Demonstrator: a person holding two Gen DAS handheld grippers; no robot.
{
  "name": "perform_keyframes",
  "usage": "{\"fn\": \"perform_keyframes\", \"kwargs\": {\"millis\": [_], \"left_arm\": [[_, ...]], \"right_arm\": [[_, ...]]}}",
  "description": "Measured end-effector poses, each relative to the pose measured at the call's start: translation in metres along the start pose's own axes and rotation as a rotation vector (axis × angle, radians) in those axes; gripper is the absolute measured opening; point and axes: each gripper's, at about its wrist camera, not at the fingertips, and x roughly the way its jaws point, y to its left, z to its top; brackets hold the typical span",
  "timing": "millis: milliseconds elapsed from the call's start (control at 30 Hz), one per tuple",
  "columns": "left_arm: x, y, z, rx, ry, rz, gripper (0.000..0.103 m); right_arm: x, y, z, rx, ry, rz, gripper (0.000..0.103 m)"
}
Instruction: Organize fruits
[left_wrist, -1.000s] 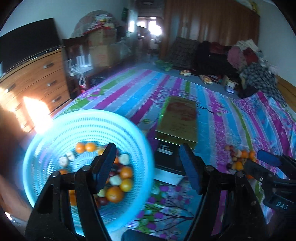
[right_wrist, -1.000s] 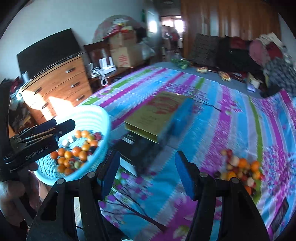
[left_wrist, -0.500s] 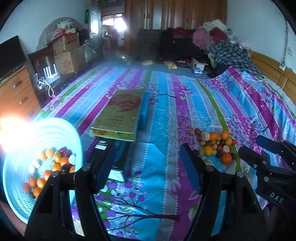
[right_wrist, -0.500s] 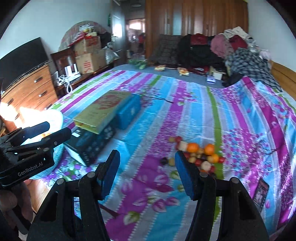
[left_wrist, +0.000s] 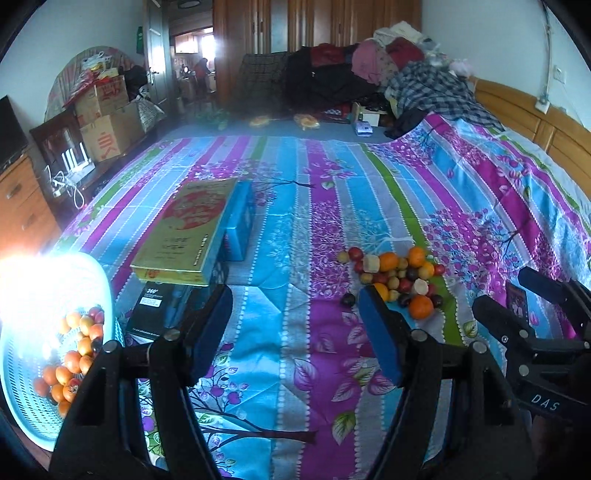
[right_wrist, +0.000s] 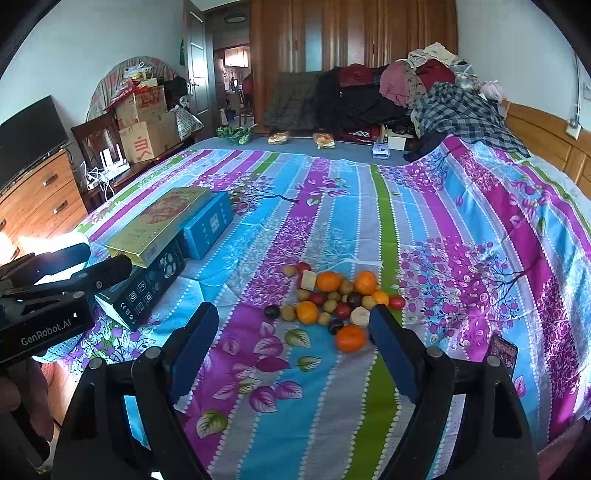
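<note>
The fruit pile (right_wrist: 332, 299) is lying on the bed (right_wrist: 461, 221), just ahead of the right gripper (right_wrist: 293, 345), whose jaws are opening with nothing between them. The left gripper (left_wrist: 295, 336) is hovering with jaws spread and empty, the basket (left_wrist: 22, 413) of fruit at its left

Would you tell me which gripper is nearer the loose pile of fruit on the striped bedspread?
Right. The right gripper, jaws opening and empty, faces the pile of fruit directly. The left gripper, also empty, sits off to the pile's left, closer to the blue basket.
</note>
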Motion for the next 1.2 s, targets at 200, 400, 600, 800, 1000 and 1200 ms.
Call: {"fn": "perform_keyframes", "kwargs": {"millis": [200,400,600,800,1000,1200], "left_arm": [[0.002,-0.027,0.004,0.039,0.006,0.000,0.072],[0.011,-0.048,0.005,0.074,0.027,-0.013,0.072],[0.019,-0.053,0.006,0.073,0.046,-0.011,0.072],[0.034,-0.057,0.000,0.082,0.057,-0.025,0.078],[0.097,-0.052,-0.037,0.087,0.185,-0.002,0.084],[0.130,-0.048,-0.063,0.055,0.260,0.012,0.084]], "right_arm": [[0.002,-0.023,-0.005,0.027,0.011,0.003,0.086],[0.006,-0.040,-0.008,0.048,0.015,0.000,0.086],[0.013,-0.050,-0.010,0.063,0.025,0.004,0.086],[0.036,-0.050,-0.021,0.032,0.056,0.013,0.098],[0.101,-0.062,-0.075,0.012,0.220,-0.030,0.098],[0.126,-0.077,-0.105,0.056,0.285,-0.041,0.098]]}}
